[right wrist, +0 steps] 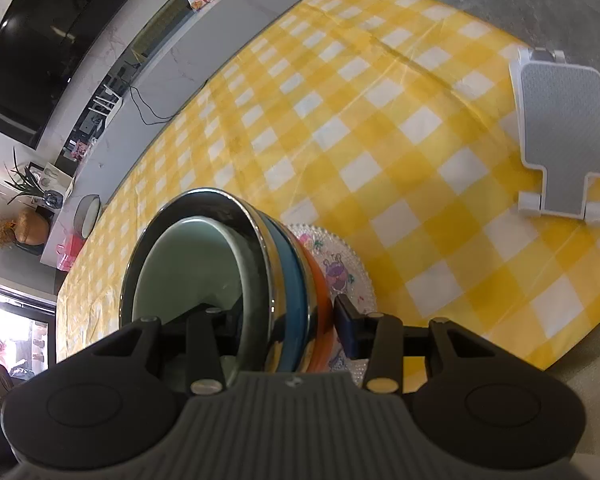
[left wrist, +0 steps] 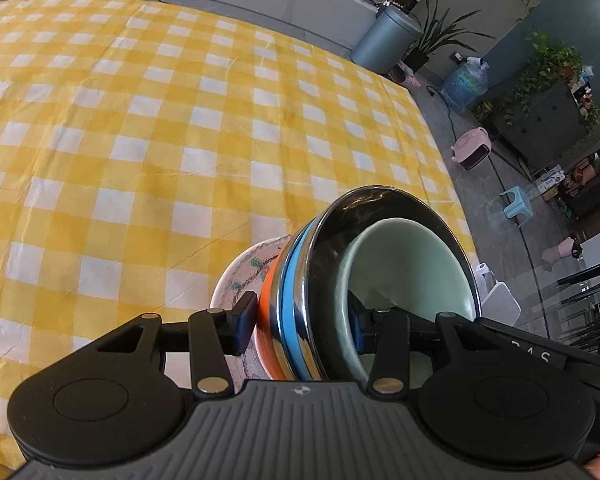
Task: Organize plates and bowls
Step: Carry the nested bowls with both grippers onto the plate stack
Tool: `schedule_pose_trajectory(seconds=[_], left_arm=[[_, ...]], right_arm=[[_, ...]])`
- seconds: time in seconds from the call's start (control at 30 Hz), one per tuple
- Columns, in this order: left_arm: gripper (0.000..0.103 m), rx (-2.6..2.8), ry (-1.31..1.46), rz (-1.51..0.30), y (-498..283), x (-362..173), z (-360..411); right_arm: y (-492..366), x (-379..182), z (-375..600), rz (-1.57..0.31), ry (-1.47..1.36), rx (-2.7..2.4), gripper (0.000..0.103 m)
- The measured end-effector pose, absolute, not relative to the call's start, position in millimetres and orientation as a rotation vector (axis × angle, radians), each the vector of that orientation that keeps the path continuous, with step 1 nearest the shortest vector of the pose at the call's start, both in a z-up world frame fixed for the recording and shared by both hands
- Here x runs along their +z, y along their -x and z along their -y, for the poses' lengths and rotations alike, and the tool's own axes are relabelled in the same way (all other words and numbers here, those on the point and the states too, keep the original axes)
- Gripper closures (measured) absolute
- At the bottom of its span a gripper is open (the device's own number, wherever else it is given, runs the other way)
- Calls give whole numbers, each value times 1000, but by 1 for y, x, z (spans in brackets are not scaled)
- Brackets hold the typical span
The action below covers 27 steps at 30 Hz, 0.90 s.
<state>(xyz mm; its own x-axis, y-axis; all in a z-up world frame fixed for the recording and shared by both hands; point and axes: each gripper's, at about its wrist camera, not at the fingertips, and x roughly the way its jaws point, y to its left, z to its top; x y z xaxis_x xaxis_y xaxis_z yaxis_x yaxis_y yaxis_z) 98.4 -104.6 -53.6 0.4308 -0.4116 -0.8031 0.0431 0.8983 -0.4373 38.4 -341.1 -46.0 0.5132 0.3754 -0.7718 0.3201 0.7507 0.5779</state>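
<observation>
Between the left gripper's [left wrist: 300,326] fingers sits the wall of a nested stack [left wrist: 300,300], and the right gripper [right wrist: 286,328] is clamped on the opposite wall, so both should lift level and together to keep the bowls from sliding. Inside the steel bowl [right wrist: 256,240] lies a green bowl [right wrist: 188,256], with blue and orange bowls beneath, all over a patterned plate [right wrist: 344,272] at the desk's [left wrist: 140,120] near edge.
</observation>
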Motion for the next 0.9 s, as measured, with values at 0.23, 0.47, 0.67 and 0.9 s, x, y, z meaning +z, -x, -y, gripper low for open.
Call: schedule_pose_trajectory(seconds=[0.23, 0.47, 0.67, 0.9], left_arm=[[53, -295, 377, -1099, -99, -53, 105], [53, -286, 368, -1101, -98, -53, 103], [52, -289, 349, -1094, -98, -51, 105], [56, -286, 354, -1095, -99, -50, 105]], right_arm=[[-39, -46, 340, -1057, -753, 43, 60], [-39, -44, 336, -1046, -727, 78, 54], [-39, -42, 335, -1038, -712, 92, 49], [-36, -44, 338, -1030, -738, 70, 55]])
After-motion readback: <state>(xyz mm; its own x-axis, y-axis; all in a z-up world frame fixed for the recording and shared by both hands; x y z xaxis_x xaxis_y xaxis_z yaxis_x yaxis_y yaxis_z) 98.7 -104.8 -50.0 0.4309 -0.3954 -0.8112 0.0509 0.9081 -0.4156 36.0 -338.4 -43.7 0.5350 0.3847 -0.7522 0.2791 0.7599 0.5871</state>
